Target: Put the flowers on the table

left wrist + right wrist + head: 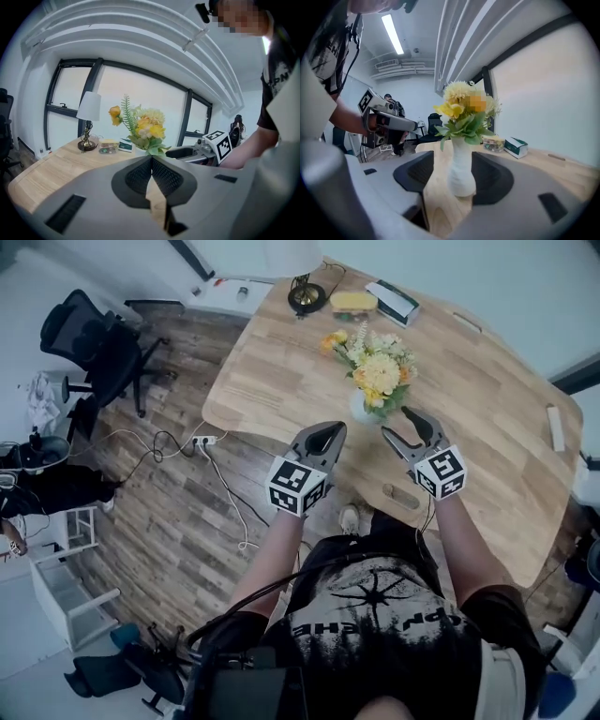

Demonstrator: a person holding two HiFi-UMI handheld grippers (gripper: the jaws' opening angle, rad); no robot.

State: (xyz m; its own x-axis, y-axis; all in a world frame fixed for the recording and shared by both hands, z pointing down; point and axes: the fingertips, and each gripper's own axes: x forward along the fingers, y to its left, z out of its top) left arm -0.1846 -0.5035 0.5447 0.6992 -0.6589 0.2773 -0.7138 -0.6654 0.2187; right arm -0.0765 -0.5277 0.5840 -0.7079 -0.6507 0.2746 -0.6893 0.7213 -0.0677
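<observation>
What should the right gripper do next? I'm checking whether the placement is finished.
Probably draw the right gripper straight back. The vase stands upright on the table, and the jaws are apart with a gap at each side, so it looks released.

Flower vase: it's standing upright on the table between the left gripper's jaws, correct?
Wrong gripper. The white vase stands upright on the table between the right gripper's open jaws, as the right gripper view shows. The left gripper has its jaws together with nothing between them.
</observation>
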